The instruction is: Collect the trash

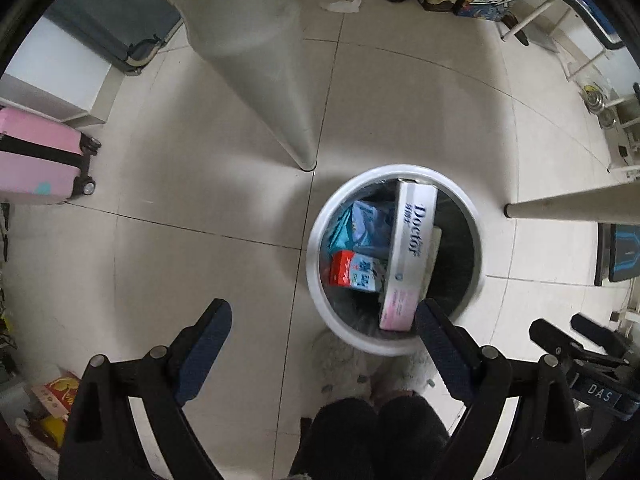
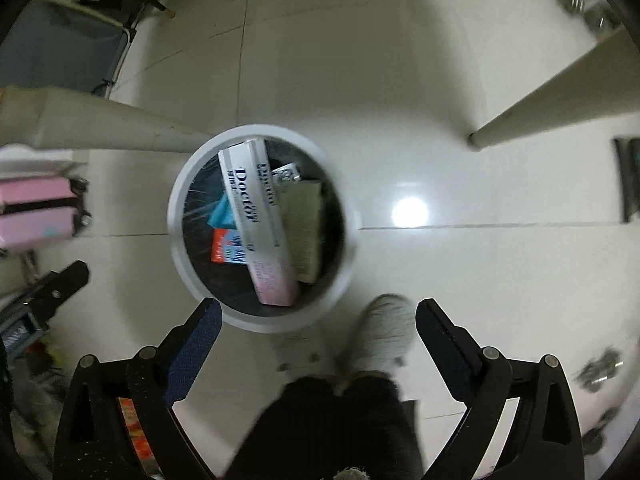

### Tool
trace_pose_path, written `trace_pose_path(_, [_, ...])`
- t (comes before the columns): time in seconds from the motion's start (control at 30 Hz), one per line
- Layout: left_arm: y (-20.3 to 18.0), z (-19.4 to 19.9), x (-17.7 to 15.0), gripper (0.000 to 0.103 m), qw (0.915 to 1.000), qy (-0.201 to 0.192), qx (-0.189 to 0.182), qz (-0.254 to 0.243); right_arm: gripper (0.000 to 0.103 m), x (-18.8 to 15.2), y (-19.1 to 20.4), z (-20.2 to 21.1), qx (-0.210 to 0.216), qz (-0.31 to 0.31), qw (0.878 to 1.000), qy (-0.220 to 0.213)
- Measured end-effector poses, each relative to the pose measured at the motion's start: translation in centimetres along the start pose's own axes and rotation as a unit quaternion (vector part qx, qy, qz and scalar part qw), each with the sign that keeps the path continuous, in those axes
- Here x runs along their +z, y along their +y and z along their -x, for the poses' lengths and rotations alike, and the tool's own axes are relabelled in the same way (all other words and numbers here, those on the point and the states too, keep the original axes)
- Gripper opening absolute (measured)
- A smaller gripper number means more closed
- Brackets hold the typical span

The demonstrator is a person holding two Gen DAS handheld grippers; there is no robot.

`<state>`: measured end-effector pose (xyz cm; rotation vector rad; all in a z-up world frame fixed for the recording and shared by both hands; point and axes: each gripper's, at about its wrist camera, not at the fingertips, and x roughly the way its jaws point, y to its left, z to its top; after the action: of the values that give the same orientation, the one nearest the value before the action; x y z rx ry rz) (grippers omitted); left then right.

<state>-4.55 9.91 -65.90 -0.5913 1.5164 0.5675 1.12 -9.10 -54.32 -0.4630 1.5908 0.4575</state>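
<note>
Looking down, you have the tiled floor with the round white trash bin on it, holding the long Doctor box, a red-and-blue carton and a teal wrapper. Your left tongs and right tongs both hang spread wide, gripping nothing.

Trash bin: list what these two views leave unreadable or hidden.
- Bin bottom: both views, covered by the long white box.
- Red and blue carton: right view, print blurred, partly under the box.
- Crumpled paper on the floor: left view, too small to identify.
- Bin's near rim: left view, cut by the left tool.
</note>
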Motion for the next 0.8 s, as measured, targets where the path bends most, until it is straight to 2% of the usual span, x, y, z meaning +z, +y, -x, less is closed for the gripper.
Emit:
trace_pose_path(0.13, [-1.3, 2.8, -1.0, 0.094, 1.0000, -0.002, 0.000, -0.006, 0.099, -1.2, 0.5, 4.4, -0.034, 0.020, 0.999, -0.023])
trace_pose_path(0.3, [-2.1, 6.9, -2.2, 0.094, 0.9999, -0.012, -0.004, -0.010, 0.099, -2.7, 1.1, 9.6, -0.042, 0.029, 0.998, -0.043])
trace_pose_path(0.8, [-1.8, 20.1, -5.7, 0.094, 0.9991, -0.036, -0.009, -0.021, 0.099, -8.0, 4.0, 24.9, -0.017, 0.038, 0.996, -0.077])
